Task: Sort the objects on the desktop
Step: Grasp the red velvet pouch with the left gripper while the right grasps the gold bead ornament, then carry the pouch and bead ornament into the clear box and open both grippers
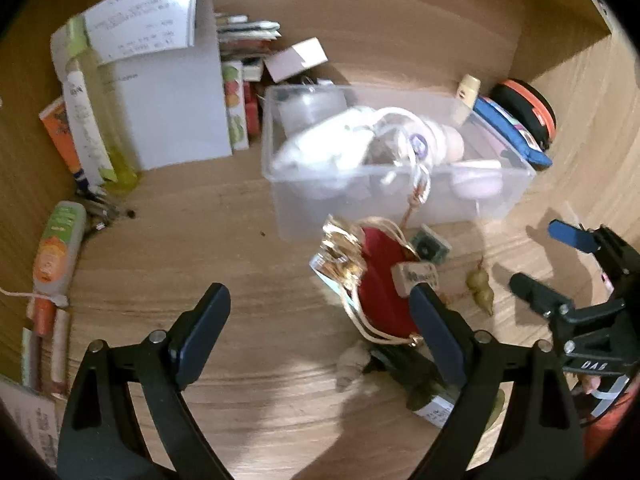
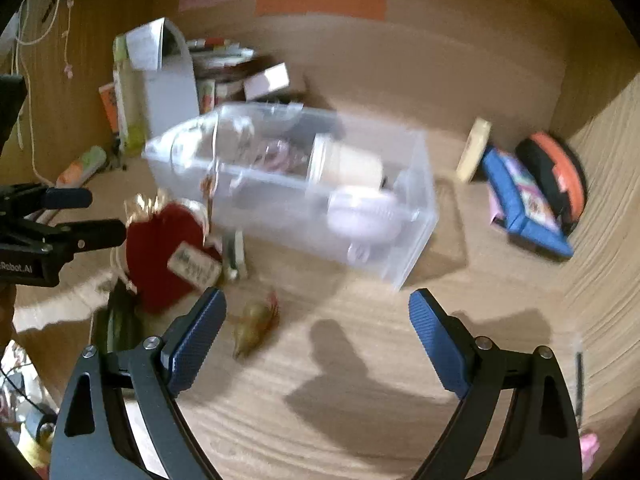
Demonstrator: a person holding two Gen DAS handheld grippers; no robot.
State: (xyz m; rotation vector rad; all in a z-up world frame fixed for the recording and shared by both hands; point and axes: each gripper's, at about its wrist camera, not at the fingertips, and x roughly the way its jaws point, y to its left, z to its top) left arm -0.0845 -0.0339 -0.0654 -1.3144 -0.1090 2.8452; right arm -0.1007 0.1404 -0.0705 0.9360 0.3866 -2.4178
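Red ornament: a red, rounded fabric ornament (image 1: 380, 280) with gold ribbon and cord trim lies on the wooden desk surface (image 1: 240, 300), just in front of the clear plastic storage box (image 1: 400, 196).
Its look: we see a small pale tag on it, its print too blurred to read.
Hard to make out: the right wrist view is smeared by motion, so the box (image 2: 400, 240) and its contents show only as pale shapes. In the left view we can make out white cables and a pinkish round item inside.
Cut off: a dark item below the ornament is partly hidden behind the left finger.
Left gripper (image 1: 320, 336): fingers spread wide, nothing between them; its right finger overlaps the ornament's edge.
Right gripper (image 2: 316, 340): fingers apart, grasping nothing, over bare wood near a small yellowish charm (image 2: 252, 324).
Also there: a blue pouch (image 2: 520, 204) right of the box.
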